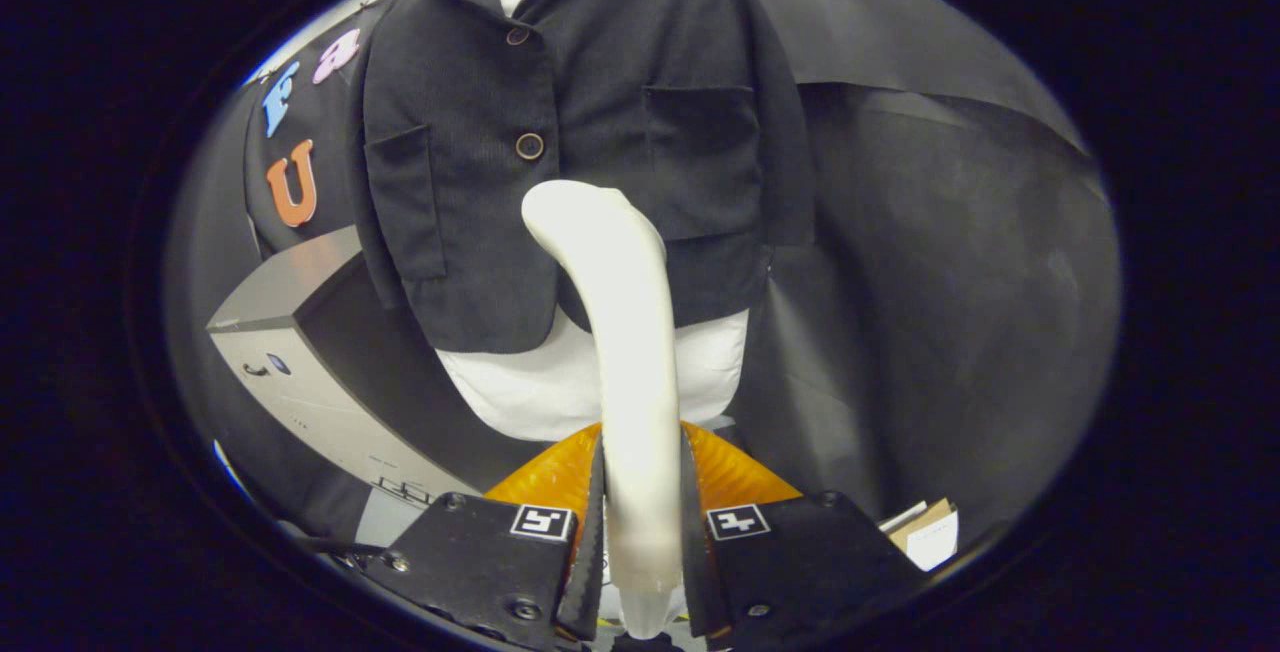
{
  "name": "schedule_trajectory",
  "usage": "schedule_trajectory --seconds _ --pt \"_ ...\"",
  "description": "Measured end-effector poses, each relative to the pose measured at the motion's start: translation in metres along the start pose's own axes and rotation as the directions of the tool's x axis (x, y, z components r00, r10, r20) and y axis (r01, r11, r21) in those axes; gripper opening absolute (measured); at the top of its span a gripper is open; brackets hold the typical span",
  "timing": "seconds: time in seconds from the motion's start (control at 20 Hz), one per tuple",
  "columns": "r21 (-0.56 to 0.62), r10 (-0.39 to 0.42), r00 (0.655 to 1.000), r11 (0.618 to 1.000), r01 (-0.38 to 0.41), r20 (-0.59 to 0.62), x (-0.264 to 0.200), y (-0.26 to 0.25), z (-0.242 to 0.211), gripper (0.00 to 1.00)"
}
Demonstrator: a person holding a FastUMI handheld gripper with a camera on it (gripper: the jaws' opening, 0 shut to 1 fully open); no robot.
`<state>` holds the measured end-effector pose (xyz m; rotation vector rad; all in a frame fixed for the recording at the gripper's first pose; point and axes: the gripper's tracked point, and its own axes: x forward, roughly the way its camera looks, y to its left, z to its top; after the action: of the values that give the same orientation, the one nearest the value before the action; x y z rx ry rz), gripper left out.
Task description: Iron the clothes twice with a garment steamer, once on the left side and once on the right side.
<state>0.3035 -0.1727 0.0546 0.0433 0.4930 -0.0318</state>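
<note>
My gripper [642,522] is shut on the white garment steamer [625,332], with both fingers pressed on its handle. The steamer rises from between the fingers and curves over at its head [570,207], which sits just below the jacket's lower button. The dark jacket [590,132] hangs upright ahead over a white shirt [540,387] on a form. The steamer head lies near the jacket's middle, close to the front opening; I cannot tell whether it touches the cloth.
A grey box-like unit [300,352] stands to the left of the jacket. Black cloth [950,282] hangs behind and to the right. Some cardboard and paper [925,532] lie low on the right, beside the fingers.
</note>
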Motion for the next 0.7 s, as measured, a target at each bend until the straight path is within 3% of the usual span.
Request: schedule_trajectory --seconds 0.7 --pt "0.118 -0.118 0.992 0.987 0.112 0.042 -0.001 0.004 0.010 0.36"
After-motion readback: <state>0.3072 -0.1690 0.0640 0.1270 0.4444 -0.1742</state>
